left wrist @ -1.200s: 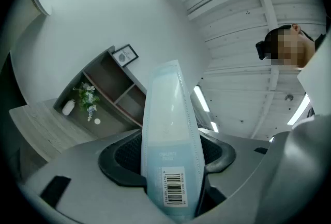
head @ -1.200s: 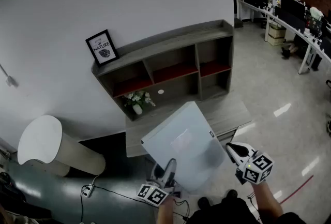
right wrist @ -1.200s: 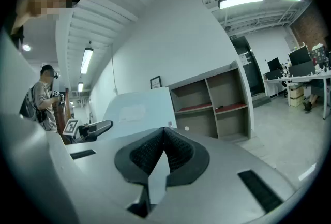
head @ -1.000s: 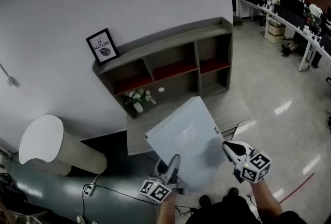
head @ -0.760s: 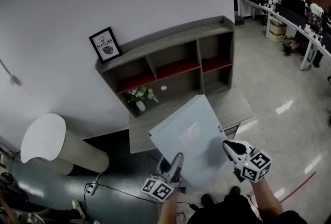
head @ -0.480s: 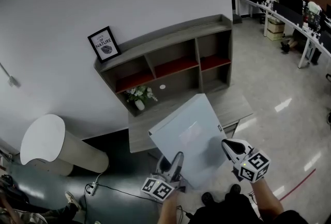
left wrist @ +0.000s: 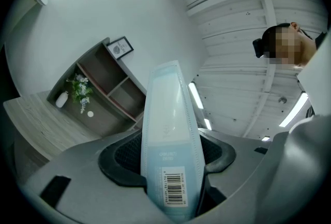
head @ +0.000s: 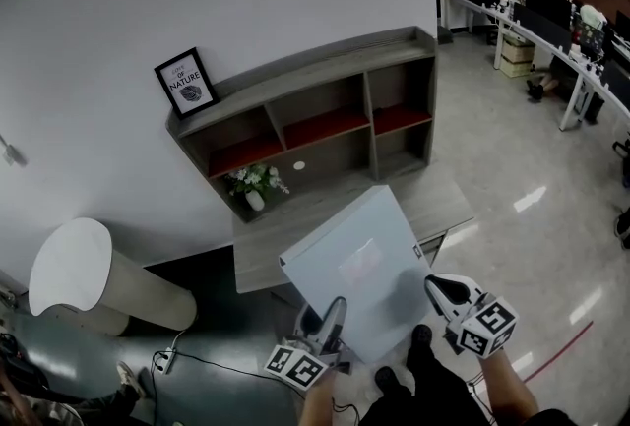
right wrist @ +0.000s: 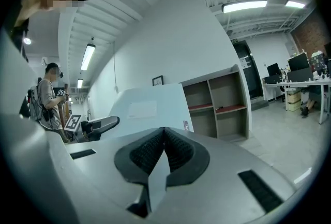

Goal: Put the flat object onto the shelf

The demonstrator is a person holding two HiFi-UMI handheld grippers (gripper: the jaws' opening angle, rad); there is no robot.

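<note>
The panel, pale blue and flat, hangs in the air, tilted, between the two grippers. Its far corner reaches over the front of the low bench that stands before the shelf; its near edge is closest to the person.

The left gripper clamps the near-left edge. In the left gripper view the panel stands on edge between the pads, which press on both faces, and its barcode label sits low in the grip. The right gripper pinches the right edge near a corner. In the right gripper view its pads are nearly together on the thin rim, and the sheet spreads away to the left.

The panel's far corner is apart from the shelf, with bench top showing between them. The shelf's long top runs level, with a frame leaning on the wall at its left end. The upper bays open toward the panel. In the lower row, flowers fill the left bay and a small disc lies in the middle one.

Glossy floor spreads to the right, up to the desks. A white drum stands well off to the left.
</note>
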